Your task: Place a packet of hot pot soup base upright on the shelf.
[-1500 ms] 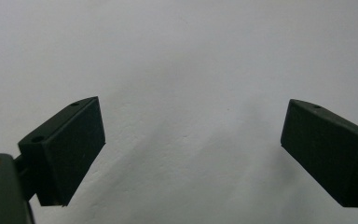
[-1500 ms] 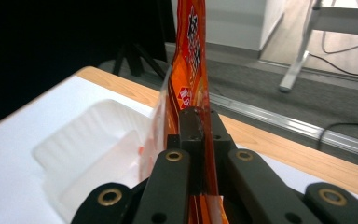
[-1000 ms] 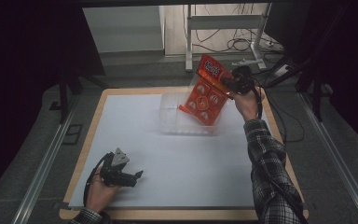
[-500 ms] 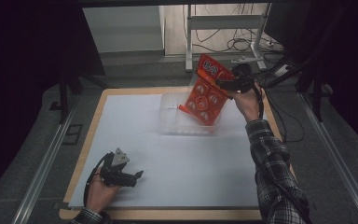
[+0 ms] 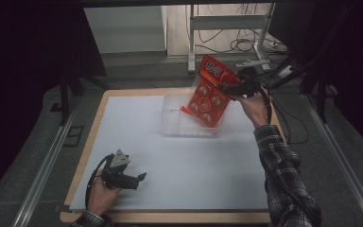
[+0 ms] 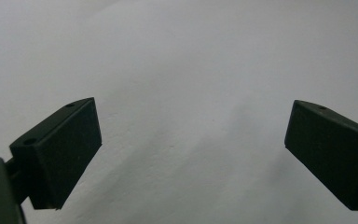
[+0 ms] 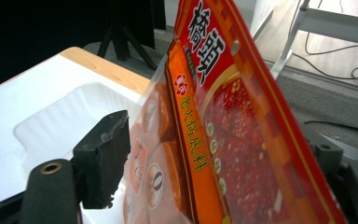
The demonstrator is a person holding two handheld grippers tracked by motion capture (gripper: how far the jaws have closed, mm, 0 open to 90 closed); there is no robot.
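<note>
R gripper (image 5: 236,88) clamped orange packet (image 5: 209,94) over clear tray (image 5: 170,111), prob lowering next; L gripper (image 5: 134,178) jaws apart, idle.

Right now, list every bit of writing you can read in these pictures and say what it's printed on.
"橋頭": large white characters at the top of the red packet held in the right claw.
"麻辣火鍋底料": my best reading of the yellow column on the packet's orange strip; partly blurred.
Small round labels lower on the packet: too blurred to read.
The tray and the left claw carry no text.
</note>
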